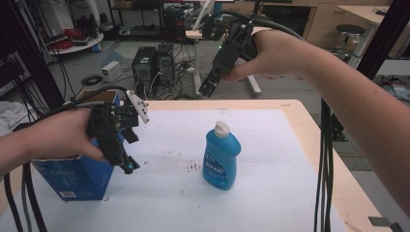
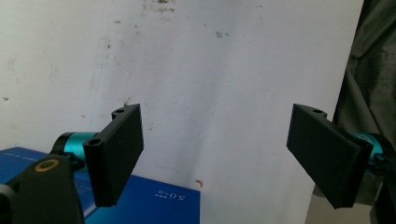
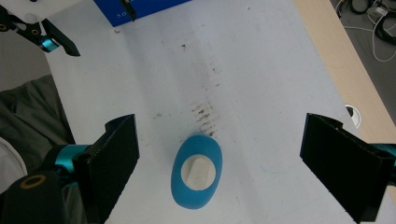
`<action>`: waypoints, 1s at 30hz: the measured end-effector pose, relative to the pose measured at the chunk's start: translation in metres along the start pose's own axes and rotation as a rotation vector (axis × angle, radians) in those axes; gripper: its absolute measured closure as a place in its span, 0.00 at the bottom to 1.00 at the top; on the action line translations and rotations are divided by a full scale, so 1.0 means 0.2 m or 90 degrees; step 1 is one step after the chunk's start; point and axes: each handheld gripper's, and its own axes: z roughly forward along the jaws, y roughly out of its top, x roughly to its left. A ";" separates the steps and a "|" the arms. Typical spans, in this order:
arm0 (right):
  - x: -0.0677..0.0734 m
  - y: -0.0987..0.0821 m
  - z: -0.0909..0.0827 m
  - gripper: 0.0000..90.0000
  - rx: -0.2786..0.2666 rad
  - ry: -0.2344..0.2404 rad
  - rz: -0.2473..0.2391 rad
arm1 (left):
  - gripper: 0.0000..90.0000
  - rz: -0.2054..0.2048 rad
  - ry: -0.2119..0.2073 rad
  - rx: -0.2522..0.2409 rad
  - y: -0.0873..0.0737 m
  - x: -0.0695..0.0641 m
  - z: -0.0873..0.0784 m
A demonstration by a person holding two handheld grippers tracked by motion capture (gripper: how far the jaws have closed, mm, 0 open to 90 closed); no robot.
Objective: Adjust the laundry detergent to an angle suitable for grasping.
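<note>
The blue bottle (image 1: 221,162) with its white cap stands upright near the middle of the white worktop (image 1: 270,159), just right of some brown stains (image 1: 192,167). The right tongs (image 1: 209,89) hang well above it, pointing down, jaws spread wide with nothing between them; in the right gripper view the bottle (image 3: 196,171) lies directly below. The left tongs (image 1: 126,164) hover over the open blue box (image 1: 72,176) at the worktop's left edge, jaws likewise spread and empty.

Grey floor w/ PC towers (image 1: 153,67), cables, stool (image 1: 349,30).
</note>
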 end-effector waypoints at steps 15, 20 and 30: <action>0.00 -0.02 0.01 0.12 0.001 0.005 0.003 | 0.21 0.002 -0.006 0.005 0.01 0.00 0.01; -0.01 -0.02 0.01 0.12 -0.001 0.006 -0.001 | 0.21 0.002 -0.006 0.004 0.01 0.00 0.01; -0.01 -0.03 0.00 0.12 -0.006 0.006 0.001 | 0.21 0.003 -0.004 0.007 0.02 -0.01 0.00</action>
